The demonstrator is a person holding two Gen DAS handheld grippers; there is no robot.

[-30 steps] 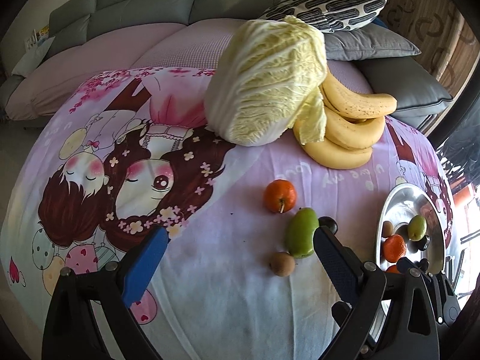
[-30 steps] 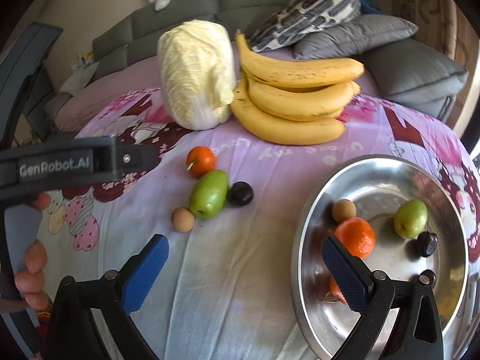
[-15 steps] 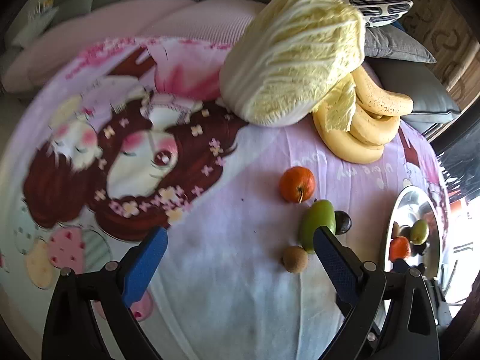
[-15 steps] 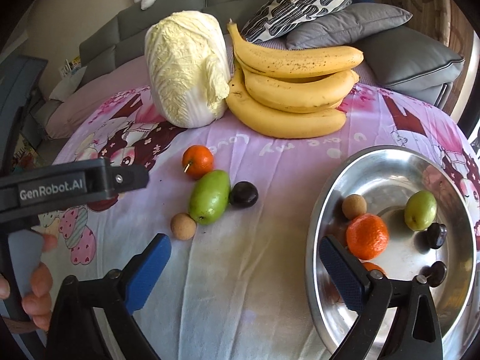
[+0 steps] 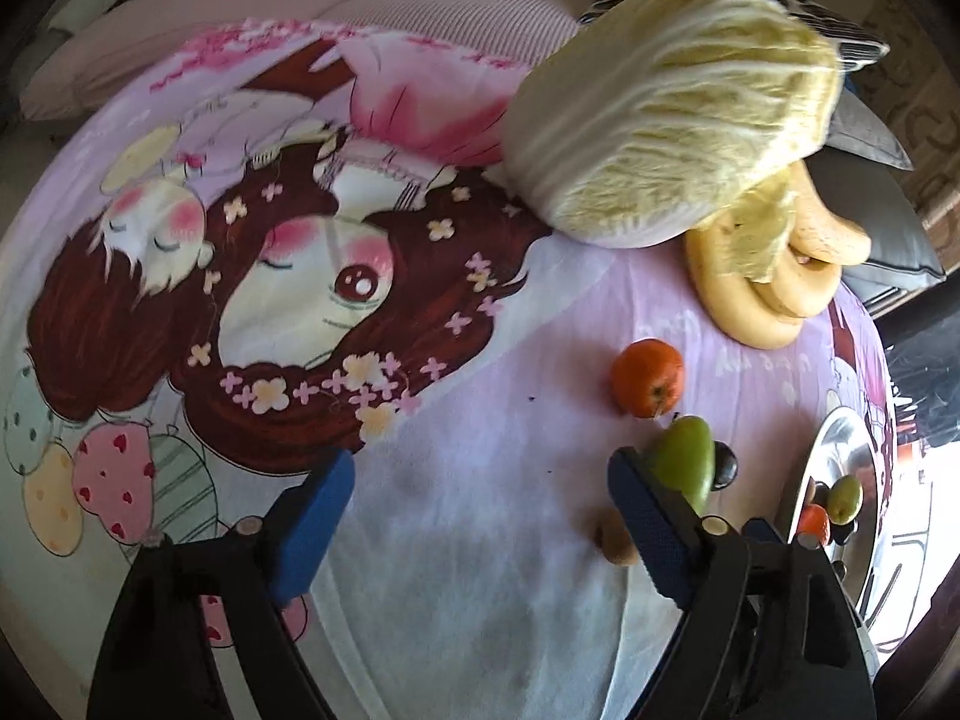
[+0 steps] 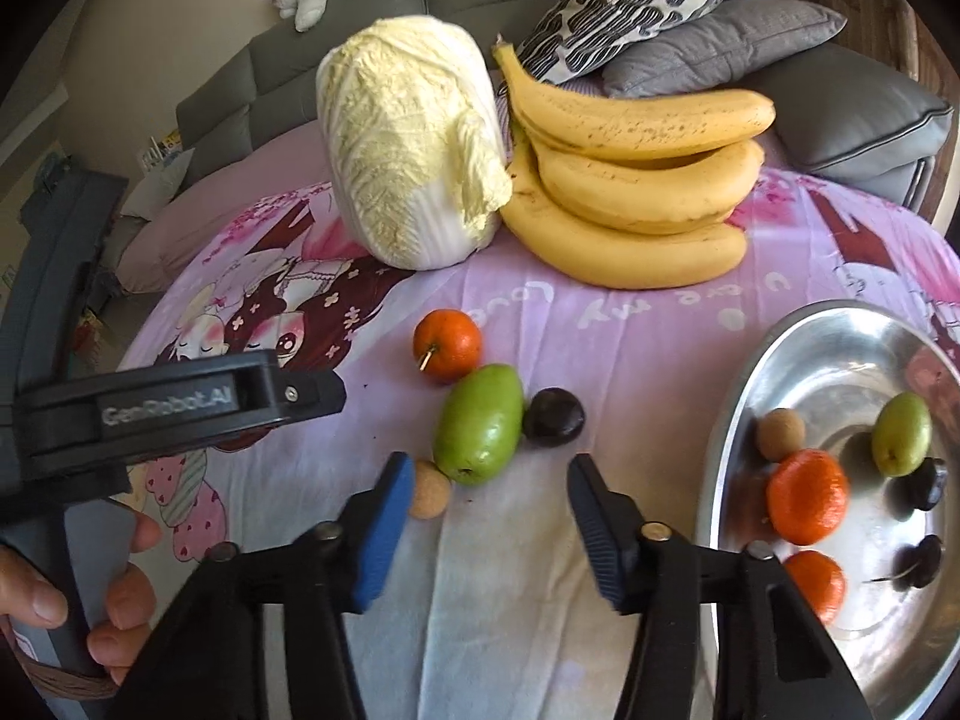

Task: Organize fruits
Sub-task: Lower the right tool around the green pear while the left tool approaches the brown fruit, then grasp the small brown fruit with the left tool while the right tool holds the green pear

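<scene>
On the pink cartoon cloth lie a green mango [image 6: 478, 423], a tangerine [image 6: 447, 342], a dark plum [image 6: 553, 417] and a small brown longan [image 6: 427, 489]. My right gripper [image 6: 489, 471] hovers just short of the mango. Its jaws are closing, with only cloth between the pads. My left gripper [image 5: 480, 468] hangs over bare cloth to the left of the same fruit. Its jaws are also closing on nothing, and its right finger covers part of the mango [image 5: 684, 468]. The steel plate [image 6: 750, 372] at the right holds several small fruits.
A napa cabbage [image 6: 414, 144] and a bunch of bananas [image 6: 636, 180] stand at the back of the cloth. A grey sofa with cushions [image 6: 720, 42] lies behind. A hand [image 6: 36, 600] holds the left gripper's body [image 6: 180, 402] at the left.
The right jaws have narrowed sharply and the right gripper has edged towards the loose fruit. The left gripper has dropped nearer the cloth, rolled a little, and its jaws have narrowed slightly.
</scene>
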